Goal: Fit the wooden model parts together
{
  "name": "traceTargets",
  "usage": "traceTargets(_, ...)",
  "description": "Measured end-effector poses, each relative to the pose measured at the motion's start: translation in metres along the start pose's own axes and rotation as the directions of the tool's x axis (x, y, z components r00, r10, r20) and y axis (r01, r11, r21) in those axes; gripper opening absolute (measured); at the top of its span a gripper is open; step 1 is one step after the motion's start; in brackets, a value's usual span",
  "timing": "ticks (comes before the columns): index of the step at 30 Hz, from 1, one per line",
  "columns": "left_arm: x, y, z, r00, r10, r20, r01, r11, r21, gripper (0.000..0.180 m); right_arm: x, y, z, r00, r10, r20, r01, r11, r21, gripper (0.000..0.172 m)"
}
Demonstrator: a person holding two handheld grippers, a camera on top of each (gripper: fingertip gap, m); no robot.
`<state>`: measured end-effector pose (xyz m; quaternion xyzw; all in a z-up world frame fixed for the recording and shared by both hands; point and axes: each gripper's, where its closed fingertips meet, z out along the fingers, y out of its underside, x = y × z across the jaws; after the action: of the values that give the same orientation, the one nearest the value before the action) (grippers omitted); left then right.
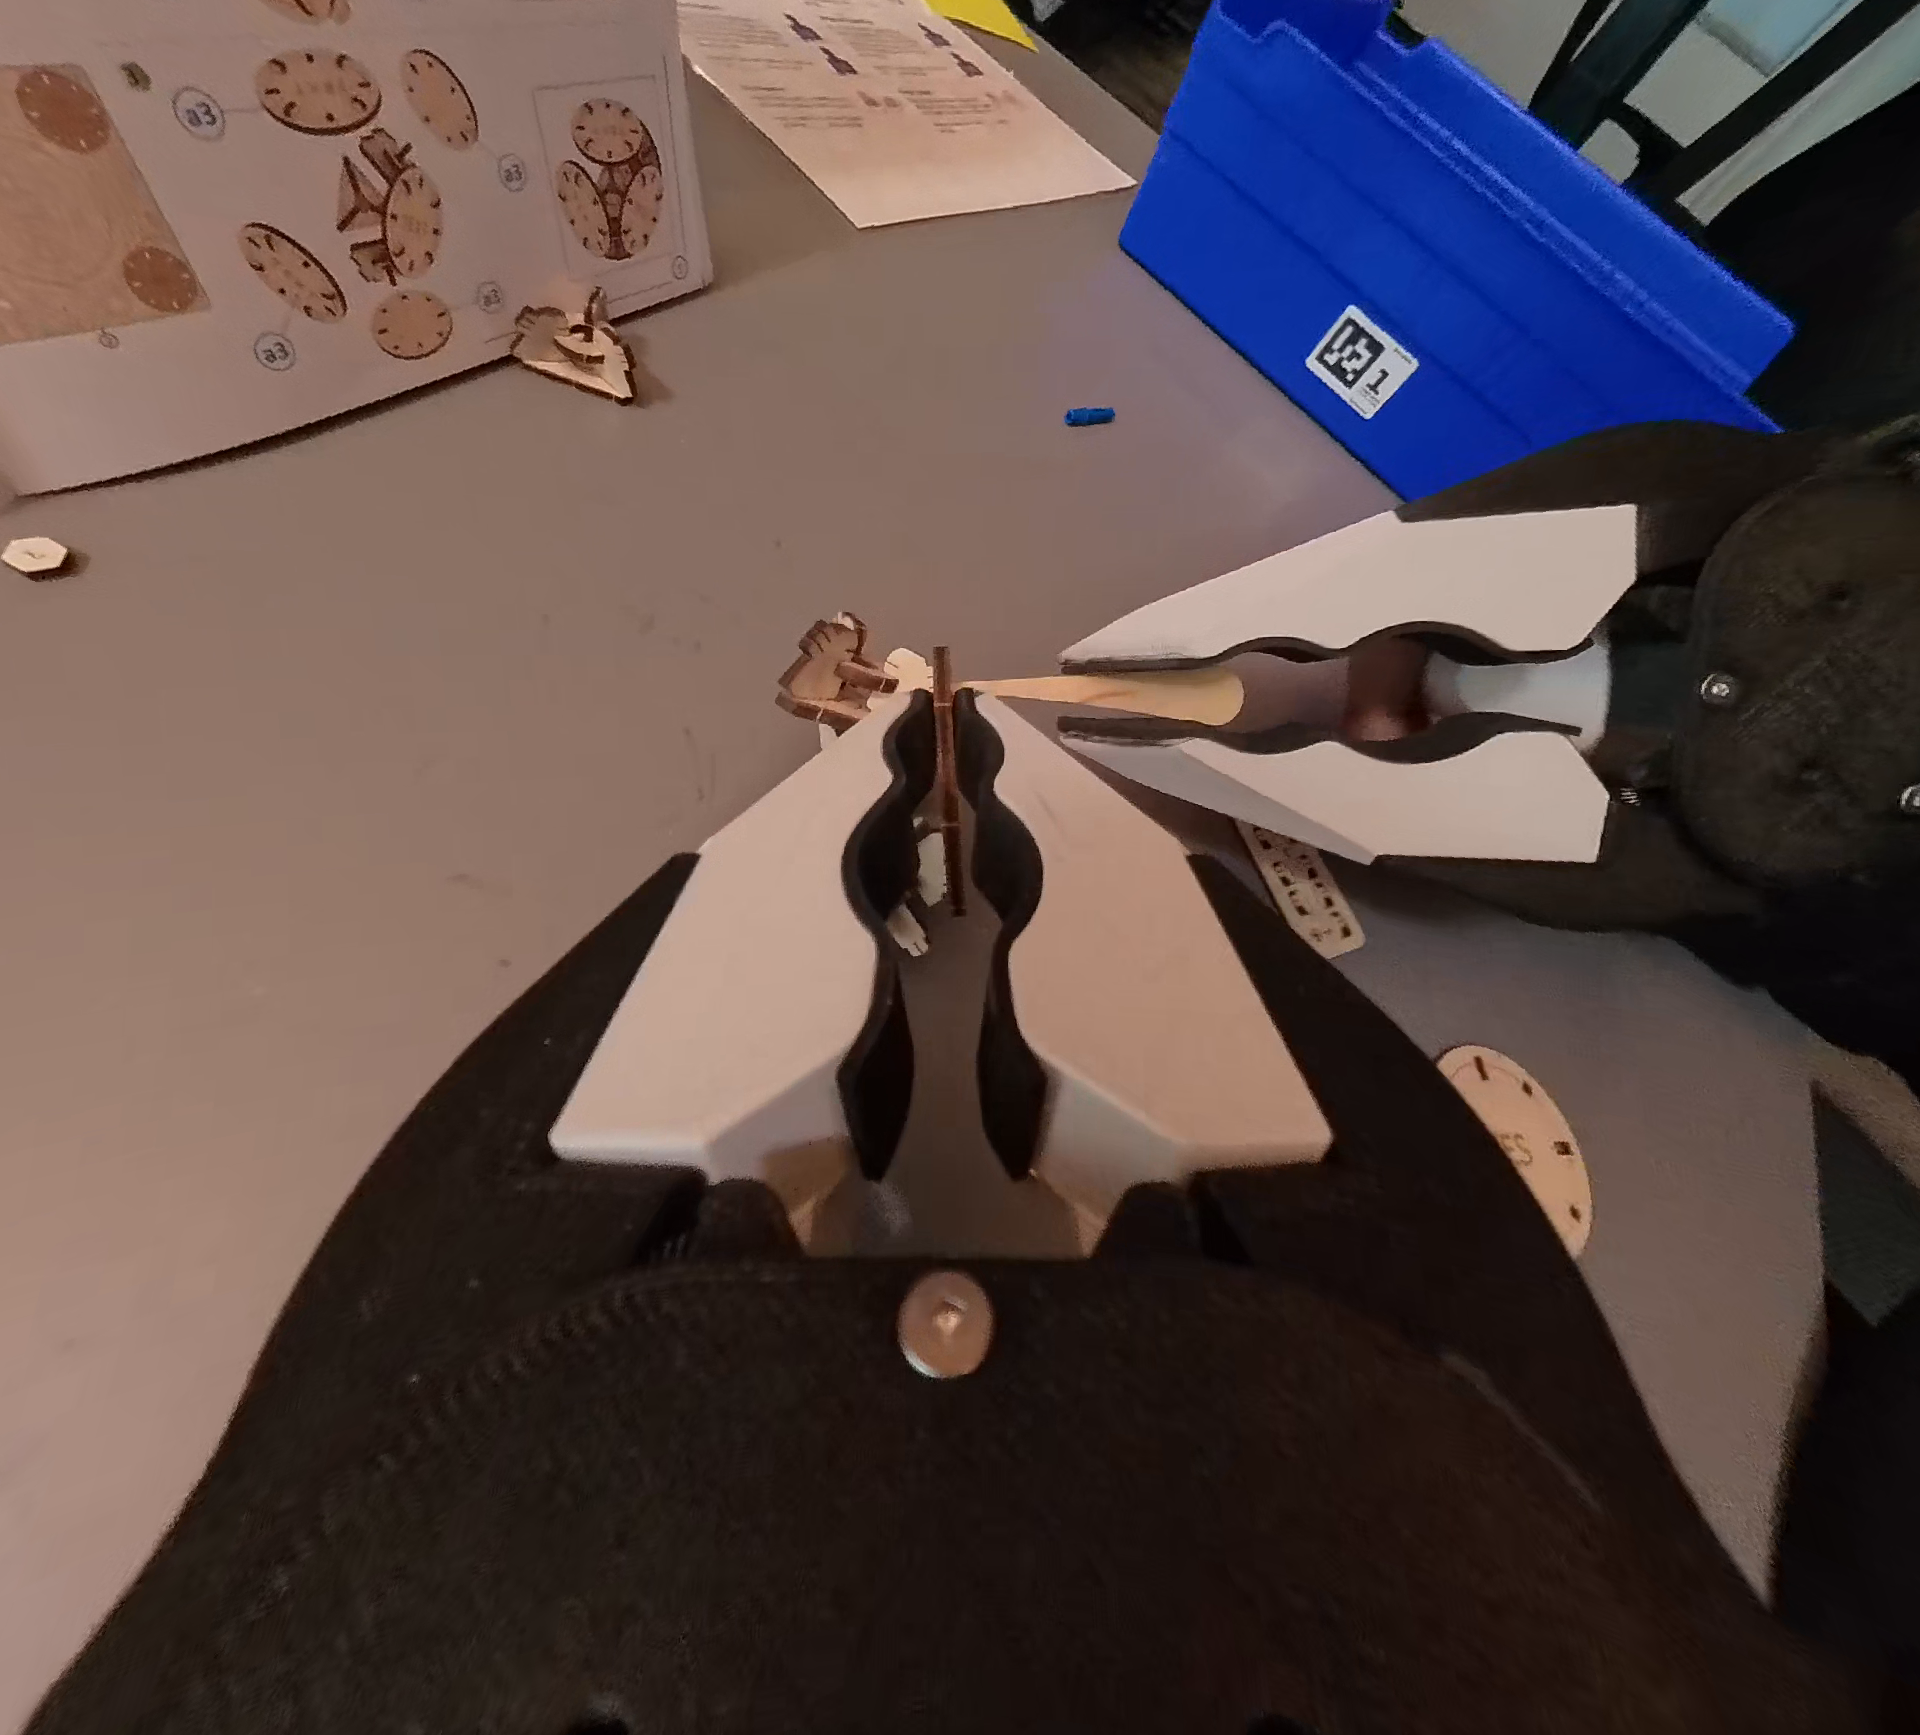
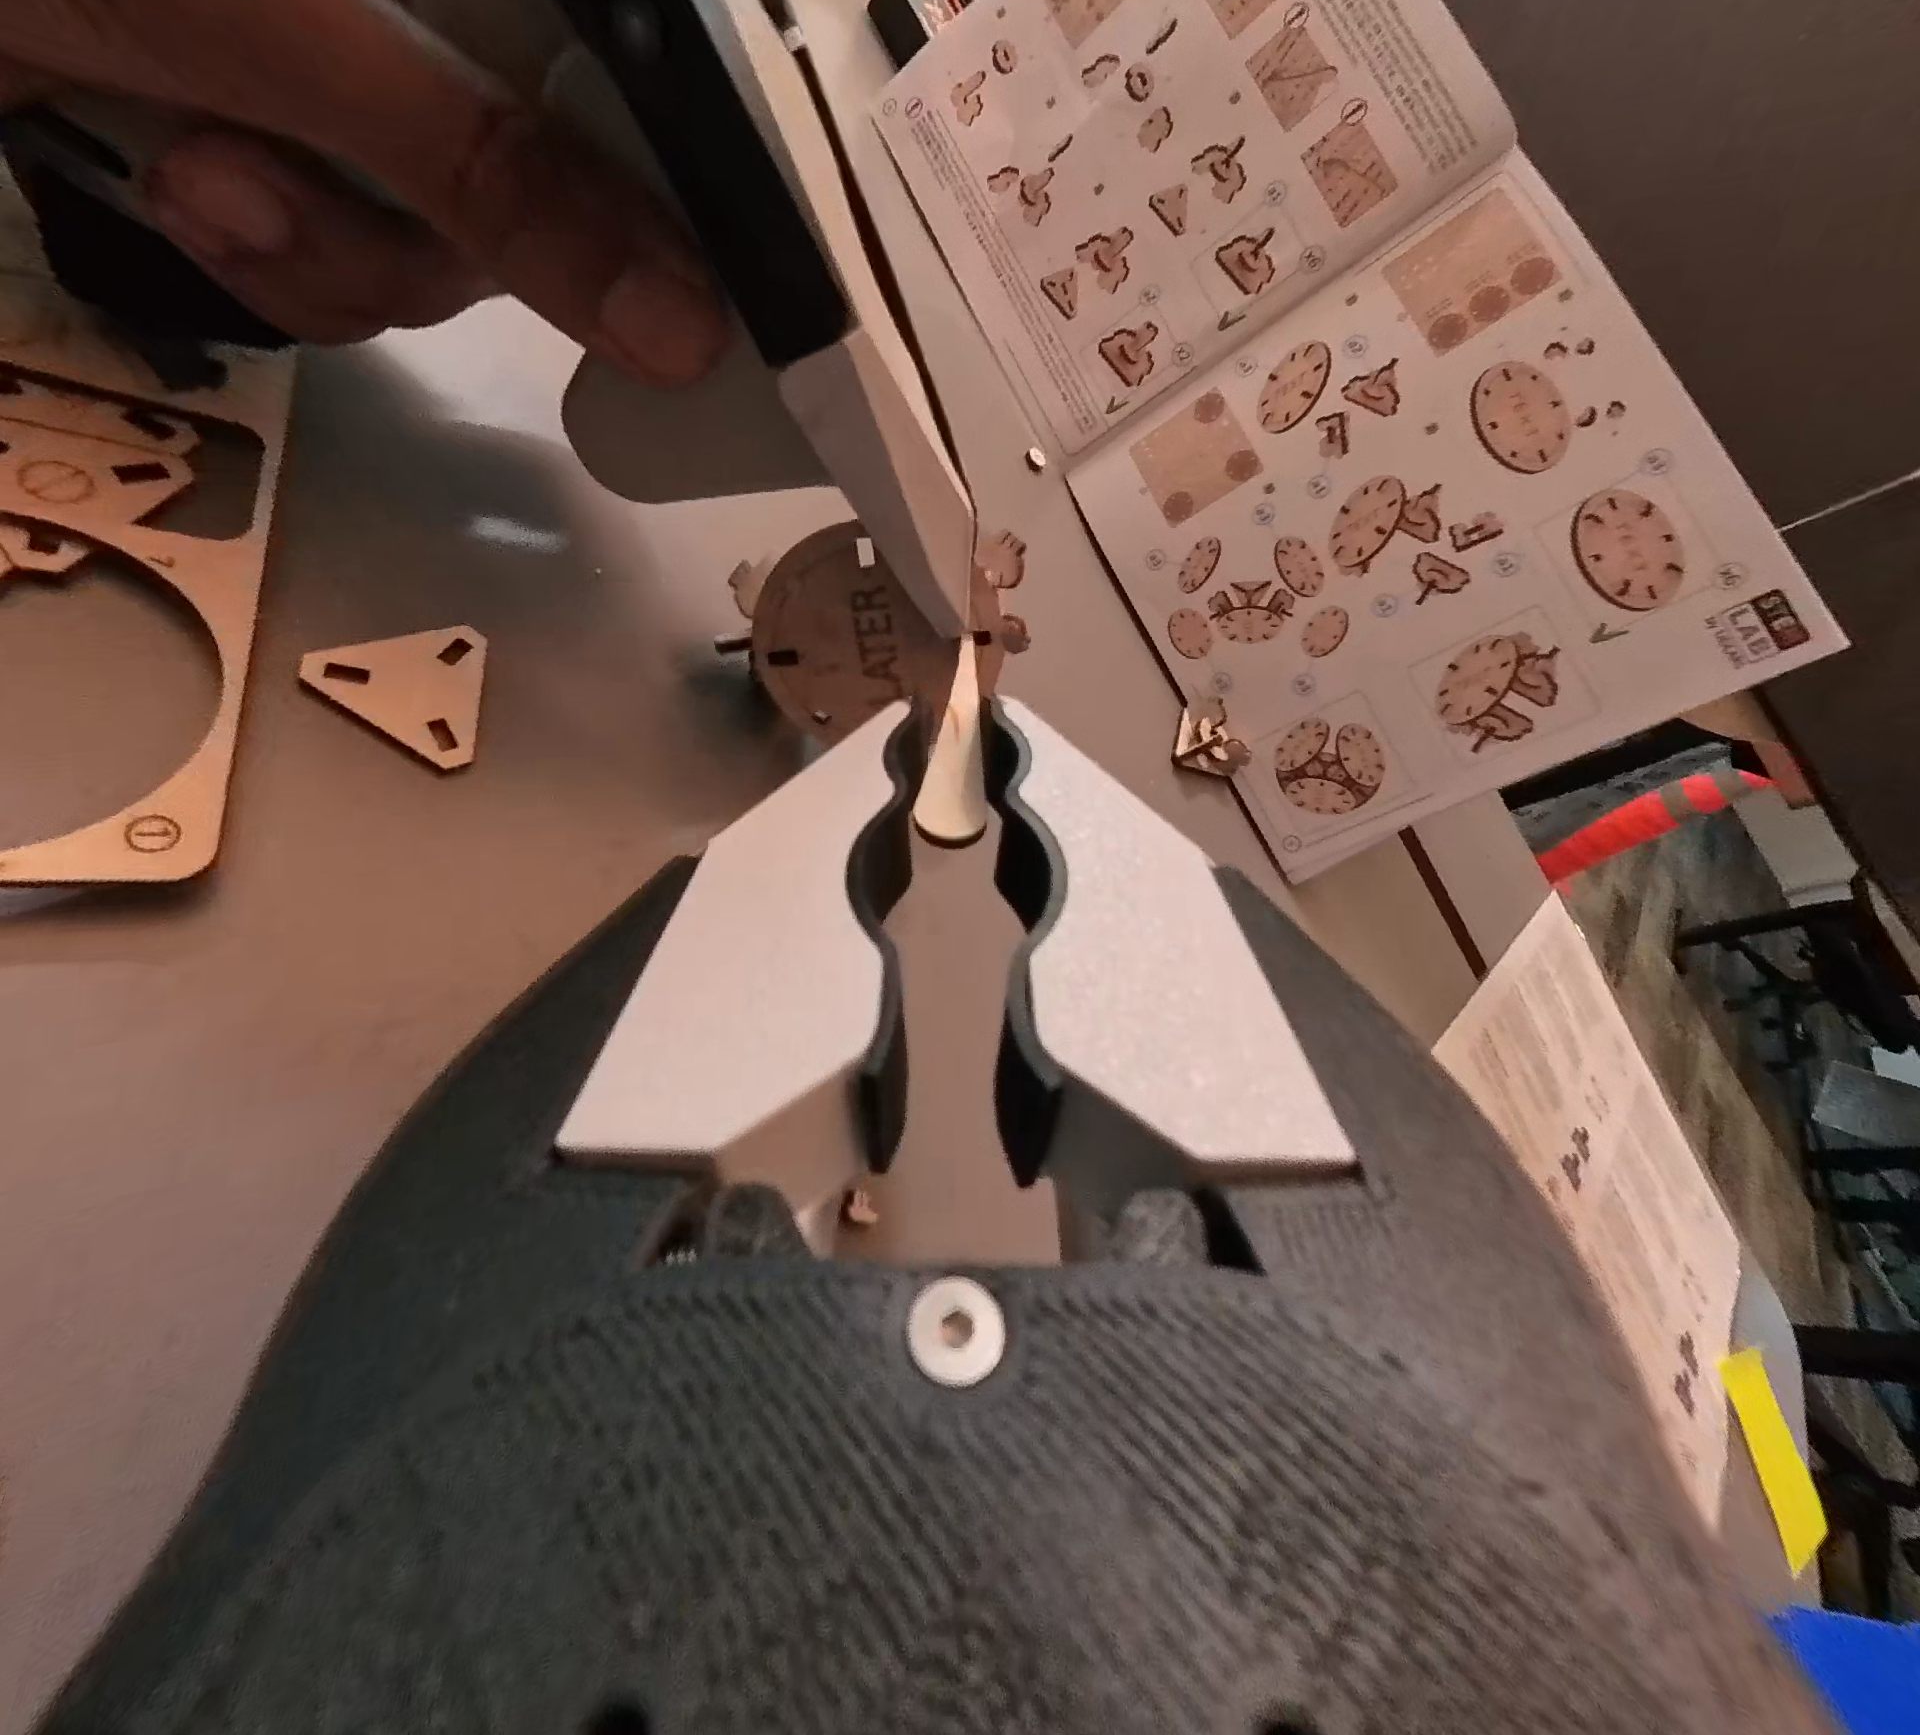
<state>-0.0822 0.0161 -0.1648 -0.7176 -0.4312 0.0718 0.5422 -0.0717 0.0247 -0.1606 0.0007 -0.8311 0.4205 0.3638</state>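
Observation:
My left gripper [image 1: 943,703] is shut on a thin round wooden disc [image 1: 945,781], seen edge-on between the pads in the left wrist view. Small hand-shaped wooden pieces [image 1: 831,677] stick out of the disc's far side. My right gripper [image 2: 956,719] is shut on a pale tapered wooden peg [image 2: 954,771]. The peg's tip touches the disc's face [image 2: 821,636] at a slot near its rim. In the left wrist view the right gripper [image 1: 1070,693] comes in from the right with the peg [image 1: 1132,696] pointing at the disc. A person's hand [image 2: 364,127] holds the left gripper.
An open instruction booklet [image 1: 312,127] stands at the back left, with a small triangular wooden assembly [image 1: 577,345] before it. A blue bin [image 1: 1434,231] stands at the right. A triangular wooden plate [image 2: 400,693], a cut-out wooden sheet [image 2: 104,646] and another disc [image 1: 1527,1155] lie on the grey table [image 1: 416,750]. The grippers are tip to tip, or close to it. My right gripper's tips are some 9 cm from the triangular wooden plate [image 2: 400,693].

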Motion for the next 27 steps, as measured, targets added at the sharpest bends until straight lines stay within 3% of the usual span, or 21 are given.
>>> traceTargets(10,0.000,-0.001,0.000,0.999,-0.029,-0.034,0.030,1.000,0.009,0.000,0.000,0.000,-0.001,1.000,-0.011,0.003,0.011,1.000,0.000,0.008)
traceTargets(21,-0.002,-0.016,-0.014,0.905,-0.332,-0.267,0.365,0.927,0.084,0.000,0.014,-0.007,-0.013,0.999,-0.018,-0.046,0.020,0.999,0.040,0.008)
traceTargets(27,0.005,-0.017,-0.012,0.901,-0.321,-0.291,0.357,0.931,0.077,0.000,0.012,-0.009,-0.012,0.998,-0.048,-0.048,0.050,0.998,0.037,0.008)
